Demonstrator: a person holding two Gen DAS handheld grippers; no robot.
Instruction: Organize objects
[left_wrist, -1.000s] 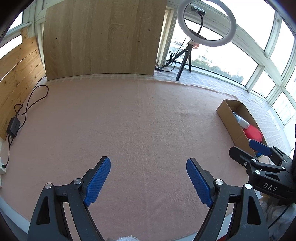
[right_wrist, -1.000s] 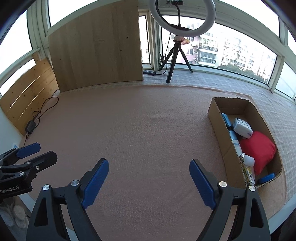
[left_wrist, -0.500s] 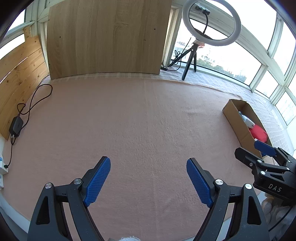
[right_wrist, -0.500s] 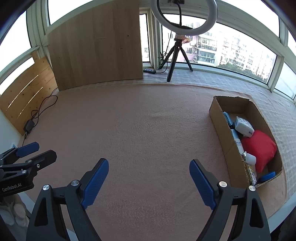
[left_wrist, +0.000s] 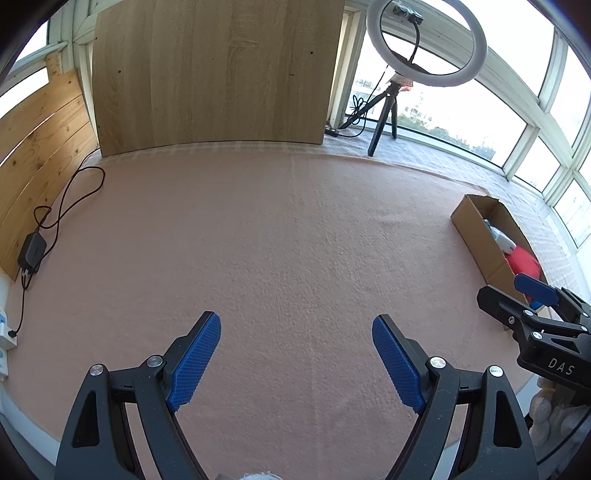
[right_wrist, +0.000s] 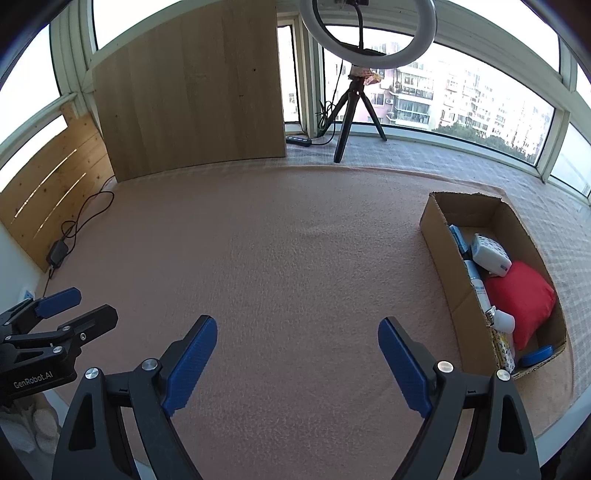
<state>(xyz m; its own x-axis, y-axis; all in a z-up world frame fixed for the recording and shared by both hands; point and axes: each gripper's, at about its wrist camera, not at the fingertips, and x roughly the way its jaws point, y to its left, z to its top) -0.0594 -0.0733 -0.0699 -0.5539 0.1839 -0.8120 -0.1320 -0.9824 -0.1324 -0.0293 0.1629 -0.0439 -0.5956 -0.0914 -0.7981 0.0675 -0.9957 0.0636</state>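
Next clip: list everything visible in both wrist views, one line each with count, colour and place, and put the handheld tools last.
Pink fleece cloth: one, covers the table.
Brown cardboard box: one, right side of the cloth, open top.
Red soft pouch: one, inside the box, near end.
White patterned packet: one, in the box, beyond the pouch.
Blue flat lid-like item: one, box's near corner.
White ring light on black tripod: one, far edge by the windows.
Pale wooden board: one, upright at the back.
Black power adapter with cable: one, left edge.
Left tool: black, blue pads, open, empty.
Right tool: black, blue pads, open, empty.
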